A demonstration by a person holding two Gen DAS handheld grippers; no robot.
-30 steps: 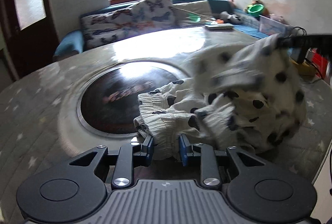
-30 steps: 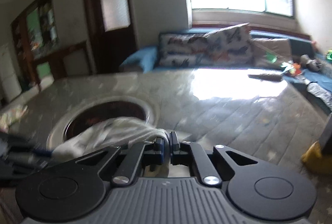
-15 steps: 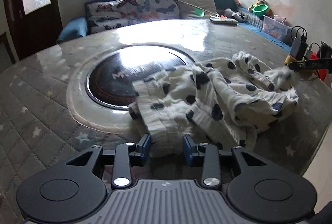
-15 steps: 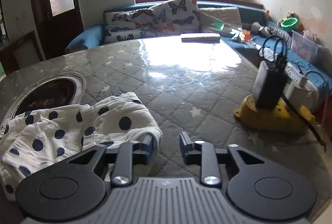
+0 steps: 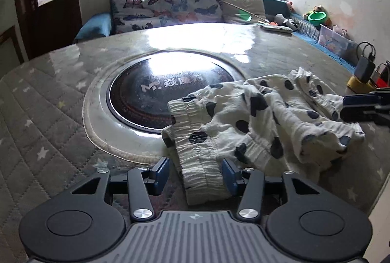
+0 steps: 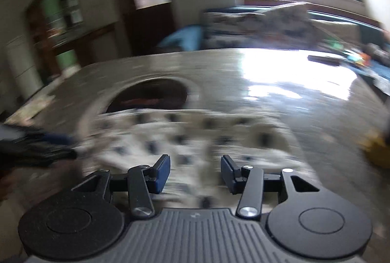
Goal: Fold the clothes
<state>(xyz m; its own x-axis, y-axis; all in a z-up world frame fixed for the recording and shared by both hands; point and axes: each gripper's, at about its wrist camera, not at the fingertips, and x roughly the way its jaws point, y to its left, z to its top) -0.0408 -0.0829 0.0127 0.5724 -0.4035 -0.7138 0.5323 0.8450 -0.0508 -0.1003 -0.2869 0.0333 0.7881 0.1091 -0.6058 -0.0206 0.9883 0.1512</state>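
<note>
A white garment with dark polka dots [image 5: 256,121] lies crumpled on the round table [image 5: 48,116], partly over the dark centre disc [image 5: 160,92]. My left gripper [image 5: 195,174] is open, its jaws on either side of the ribbed waistband end [image 5: 202,175]. My right gripper [image 6: 195,172] is open just above the garment [image 6: 185,136]; that view is blurred by motion. The right gripper also shows at the right edge of the left wrist view [image 5: 365,106], beside the garment's far end.
A yellow stand with a power bank and cables [image 5: 363,75] sits at the table's right edge. A sofa with butterfly cushions [image 5: 170,9] runs behind the table. The table's right edge drops off close to the garment.
Both grippers have let go of the garment and opened wider. The garment has dropped onto the table. The right gripper has swung left towards the garment.
</note>
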